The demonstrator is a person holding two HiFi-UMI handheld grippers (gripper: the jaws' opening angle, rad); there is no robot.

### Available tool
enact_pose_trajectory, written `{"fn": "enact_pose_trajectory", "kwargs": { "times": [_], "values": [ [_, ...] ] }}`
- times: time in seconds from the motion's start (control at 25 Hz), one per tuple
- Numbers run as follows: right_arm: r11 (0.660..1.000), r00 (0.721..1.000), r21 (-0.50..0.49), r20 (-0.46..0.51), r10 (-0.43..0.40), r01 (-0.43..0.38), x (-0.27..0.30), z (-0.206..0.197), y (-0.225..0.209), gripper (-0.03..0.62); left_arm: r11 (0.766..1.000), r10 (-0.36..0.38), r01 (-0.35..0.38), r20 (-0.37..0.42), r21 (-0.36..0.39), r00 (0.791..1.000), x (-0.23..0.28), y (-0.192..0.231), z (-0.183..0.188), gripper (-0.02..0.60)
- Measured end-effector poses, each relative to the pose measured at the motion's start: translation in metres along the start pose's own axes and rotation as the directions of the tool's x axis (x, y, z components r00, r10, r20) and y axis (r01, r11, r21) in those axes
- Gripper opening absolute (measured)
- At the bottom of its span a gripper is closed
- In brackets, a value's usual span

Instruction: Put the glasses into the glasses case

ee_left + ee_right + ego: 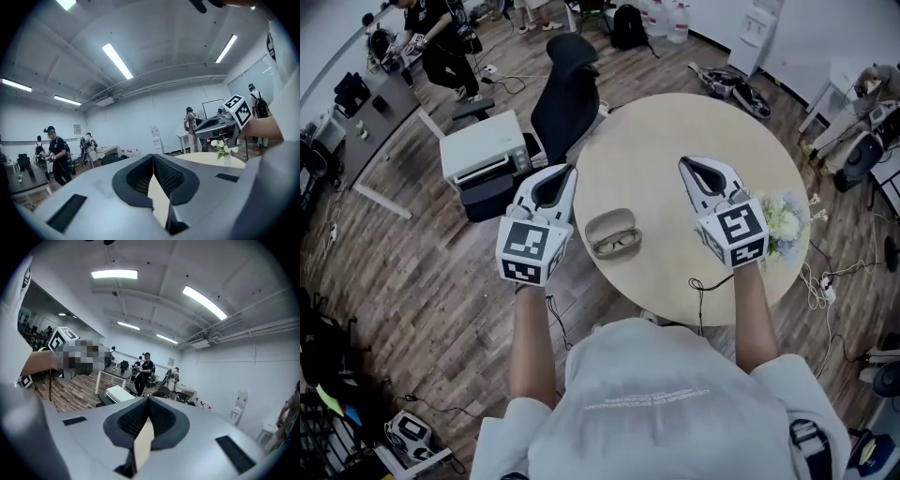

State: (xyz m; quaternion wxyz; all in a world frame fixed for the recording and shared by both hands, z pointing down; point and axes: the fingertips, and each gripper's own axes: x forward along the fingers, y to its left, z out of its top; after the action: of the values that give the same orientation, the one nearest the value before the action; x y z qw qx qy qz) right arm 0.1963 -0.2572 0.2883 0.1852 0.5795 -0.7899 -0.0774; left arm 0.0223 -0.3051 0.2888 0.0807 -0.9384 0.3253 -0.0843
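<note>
Count from the head view.

- Round table (675, 141): one.
- Glasses case (609, 223): one, left part of the table.
- Glasses (617, 245): one pair, in the case.
- Flower bunch (783, 220): one, right edge of the table.
- Grippers: two, left gripper (571, 169) and right gripper (682, 162).
- Office chair (565, 94): one, far left.
- White box unit (483, 148): one, beside the chair.

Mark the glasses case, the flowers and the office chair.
glasses case (602, 223): head view, on its upper edge.
flowers (780, 217): head view, on the white blooms.
office chair (566, 101): head view, on the black backrest.
</note>
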Motion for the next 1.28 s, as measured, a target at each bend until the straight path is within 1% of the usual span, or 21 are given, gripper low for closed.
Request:
{"fn": "enact_pose_trajectory", "kwargs": {
  "times": [0.16, 0.32, 1.28],
  "values": [
    [1.0, 1.0, -0.006, 0.012, 0.001, -0.001, -0.004, 0.007, 0.0, 0.001, 1.0, 0.005, -0.005, 0.026, 0.021, 1.0, -0.004, -0.001, 0.015, 0.014],
    [1.0, 1.0, -0.008, 0.022, -0.009, 0.009, -0.004, 0.01, 0.001, 0.002, 0.999, 0.007, -0.009, 0.036, 0.034, 0.999, -0.007, -0.002, 0.021, 0.014],
    [1.0, 1.0, -0.026, -0.022, 0.012, -0.012, -0.004, -0.004, 0.015, 0.0, 1.0, -0.002, 0.002, 0.008, 0.004, 1.0, -0.012, -0.007, 0.001, 0.014]
  ]
}}
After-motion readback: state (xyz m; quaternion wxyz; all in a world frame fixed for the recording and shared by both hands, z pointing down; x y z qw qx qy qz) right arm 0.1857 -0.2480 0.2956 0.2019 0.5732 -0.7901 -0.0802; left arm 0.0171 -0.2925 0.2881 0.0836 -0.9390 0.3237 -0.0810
